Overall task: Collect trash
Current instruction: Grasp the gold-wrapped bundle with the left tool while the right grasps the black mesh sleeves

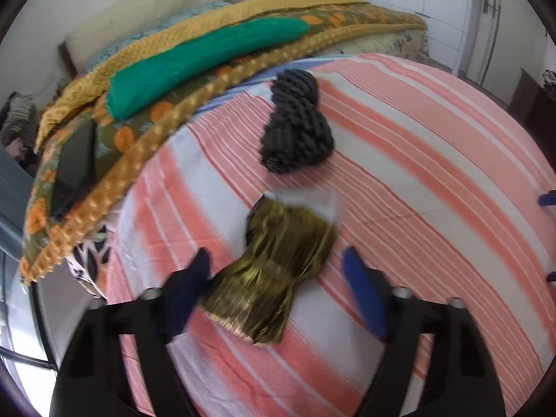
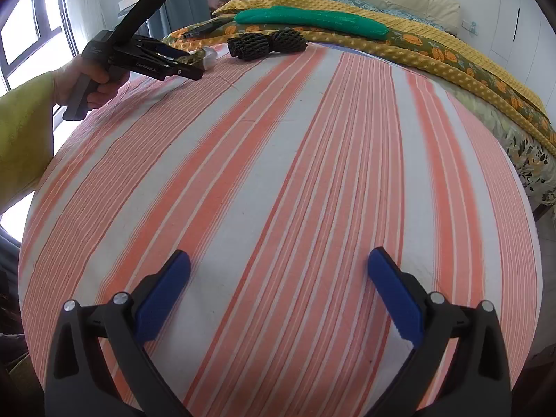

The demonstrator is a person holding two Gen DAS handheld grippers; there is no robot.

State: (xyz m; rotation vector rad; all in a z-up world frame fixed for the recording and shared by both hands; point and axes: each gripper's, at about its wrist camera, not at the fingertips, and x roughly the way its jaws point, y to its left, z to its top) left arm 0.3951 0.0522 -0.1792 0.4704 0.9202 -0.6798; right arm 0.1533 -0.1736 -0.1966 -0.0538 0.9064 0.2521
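A crumpled gold foil wrapper with a clear plastic end lies on the striped bed sheet. It sits between the fingers of my left gripper. The left finger touches its side, while the blue right pad stands apart from it, so the jaws are open. A black foam net lies farther up the sheet. In the right wrist view my right gripper hangs open over bare sheet. Far off at upper left a hand holds the left gripper at the wrapper, next to the foam net.
A green cushion and a yellow patterned blanket lie along the far side of the bed, with a dark flat device on the blanket. A person's yellow-green sleeve is at the left. Windows stand behind it.
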